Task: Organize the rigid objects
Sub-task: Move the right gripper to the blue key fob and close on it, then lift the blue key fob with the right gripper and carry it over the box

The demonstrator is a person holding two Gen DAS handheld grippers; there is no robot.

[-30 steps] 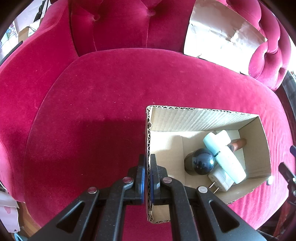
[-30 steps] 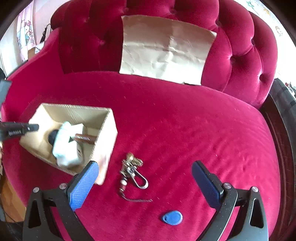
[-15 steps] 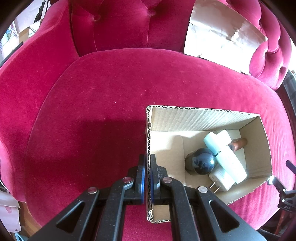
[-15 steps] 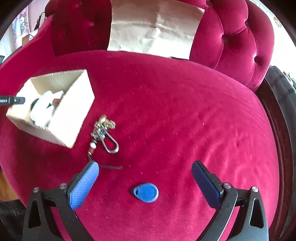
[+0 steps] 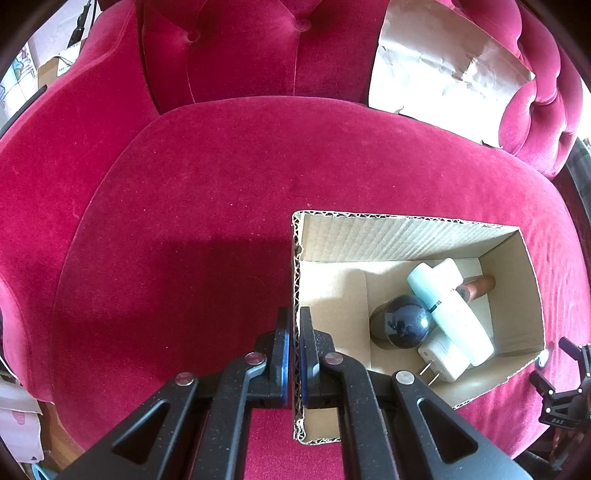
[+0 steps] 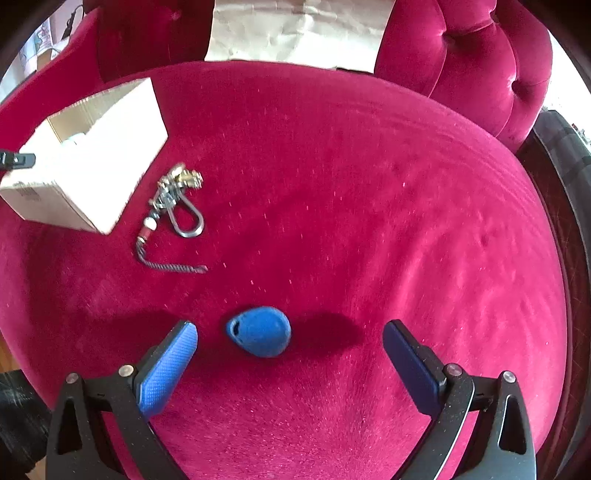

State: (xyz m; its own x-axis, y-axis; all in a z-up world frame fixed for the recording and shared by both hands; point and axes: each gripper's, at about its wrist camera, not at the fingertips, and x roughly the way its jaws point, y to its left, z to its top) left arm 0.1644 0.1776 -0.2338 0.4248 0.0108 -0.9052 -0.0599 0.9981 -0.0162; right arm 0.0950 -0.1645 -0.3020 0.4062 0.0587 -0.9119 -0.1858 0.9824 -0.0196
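My left gripper (image 5: 294,325) is shut on the left wall of an open cardboard box (image 5: 369,236) that stands on the red velvet sofa seat. Inside the box lie a dark blue ball (image 5: 404,325), a pale tube (image 5: 448,314), a white plug (image 5: 441,356) and a brown stick (image 5: 478,286). My right gripper (image 6: 290,330) is open and low over the seat, with a blue teardrop key fob (image 6: 260,330) between its fingers, nearer the left one. A metal keychain with a clip and cord (image 6: 173,210) lies beside the box (image 6: 92,166) in the right wrist view.
A creased sheet of brown paper (image 5: 443,70) leans on the tufted sofa back, and it shows in the right wrist view (image 6: 295,33) too. The sofa's dark frame edge (image 6: 561,155) runs along the right. The right gripper (image 5: 561,380) shows at the left view's right edge.
My right gripper has moved away from the box and down toward the blue key fob, which now lies between its open fingers. The left gripper has kept its hold on the box wall.
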